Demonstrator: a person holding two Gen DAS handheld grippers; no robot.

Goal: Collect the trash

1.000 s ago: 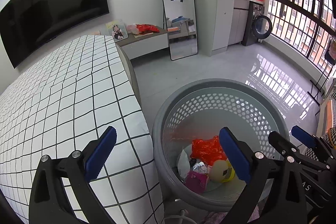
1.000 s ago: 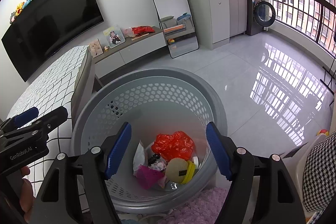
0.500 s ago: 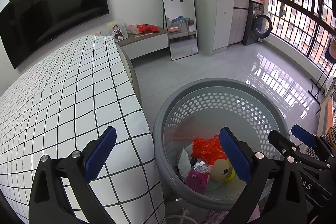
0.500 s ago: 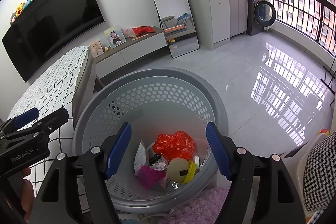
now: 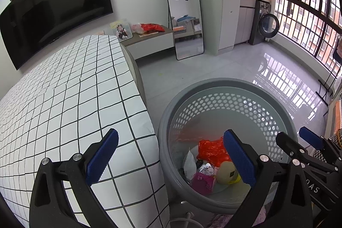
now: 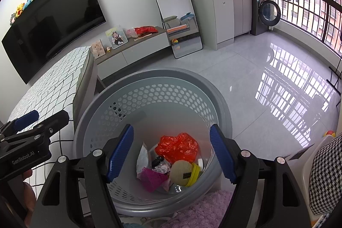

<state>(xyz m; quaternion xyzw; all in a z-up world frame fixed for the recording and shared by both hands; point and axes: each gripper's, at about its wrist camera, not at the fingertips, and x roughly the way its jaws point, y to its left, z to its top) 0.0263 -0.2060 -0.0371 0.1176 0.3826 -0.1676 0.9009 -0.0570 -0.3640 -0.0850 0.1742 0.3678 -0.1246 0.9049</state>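
Both sets of tongs hover spread wide and empty, the right tongs (image 6: pixel 171 153) straight over the round grey perforated basket (image 6: pixel 154 82), the left tongs (image 5: pixel 171 160) straddling its rim and the grid-checked bed (image 5: pixel 64 89) beside it. Down in the basket's smooth bottom sits the trash (image 6: pixel 171 161): a crinkly red plastic bag (image 6: pixel 177 146), pink mesh, a yellow-capped ball shape, crumpled white scraps. The basket's near rim is cut off behind the black tong arms.
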